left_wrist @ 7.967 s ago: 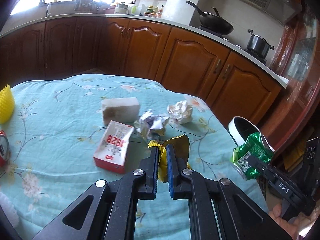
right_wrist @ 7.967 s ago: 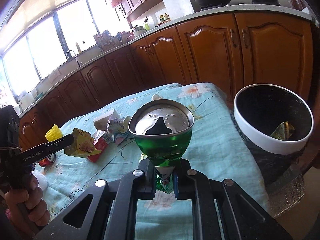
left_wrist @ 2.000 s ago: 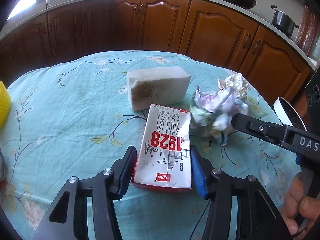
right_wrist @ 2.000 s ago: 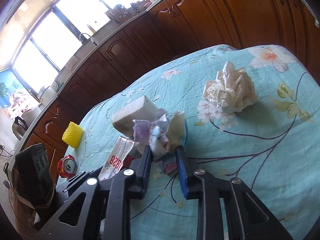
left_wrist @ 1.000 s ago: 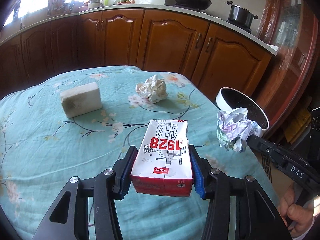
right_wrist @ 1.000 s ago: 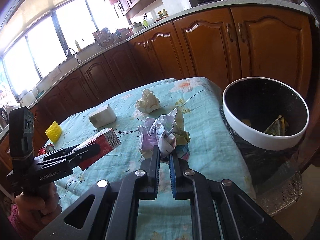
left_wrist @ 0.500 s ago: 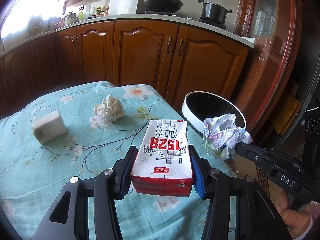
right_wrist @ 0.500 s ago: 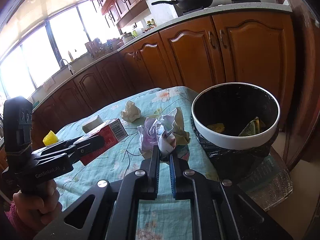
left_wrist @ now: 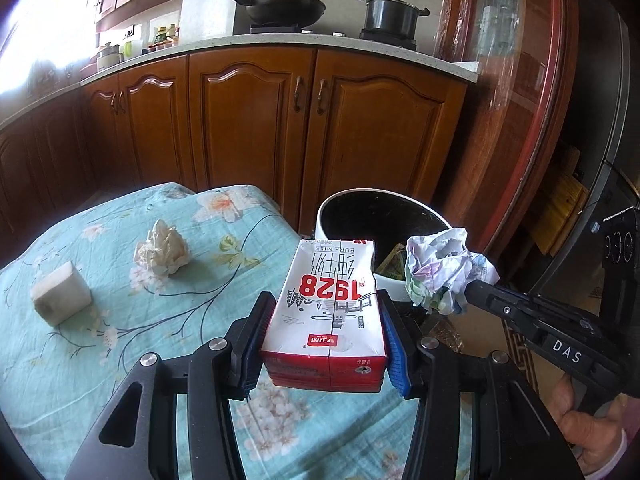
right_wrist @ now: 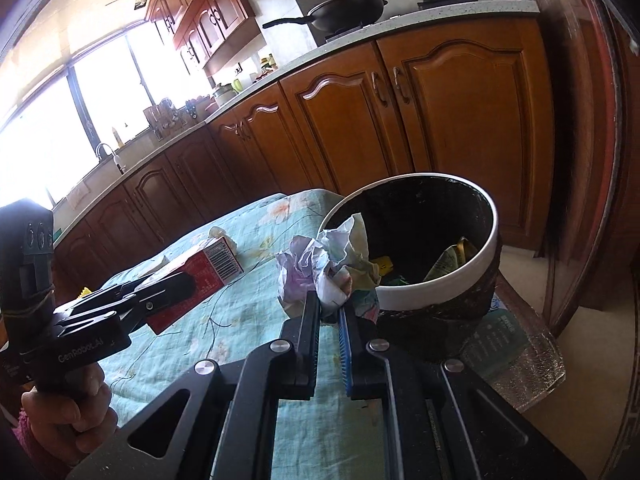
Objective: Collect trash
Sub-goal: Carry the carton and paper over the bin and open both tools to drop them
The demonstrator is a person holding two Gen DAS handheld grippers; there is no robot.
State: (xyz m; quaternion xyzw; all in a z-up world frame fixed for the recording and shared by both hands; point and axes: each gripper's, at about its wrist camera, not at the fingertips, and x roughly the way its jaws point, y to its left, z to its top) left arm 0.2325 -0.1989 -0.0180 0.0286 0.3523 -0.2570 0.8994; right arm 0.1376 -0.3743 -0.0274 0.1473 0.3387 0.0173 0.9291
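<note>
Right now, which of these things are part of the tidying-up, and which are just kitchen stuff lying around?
Part of the job:
- milk carton, clamped in the left gripper
- crumpled paper, pinched in the right gripper
- trash bin
- crumpled tissue on the table

Possibly trash, unclear:
- pale block

Just lying about:
- wok
- pot

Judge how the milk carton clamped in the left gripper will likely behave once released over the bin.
The milk carton looks boxy and undented between the left gripper pads, so probably stiff. Its flat faces suggest it won't roll. Held lengthwise, it would likely tip end-first into the trash bin.
</note>
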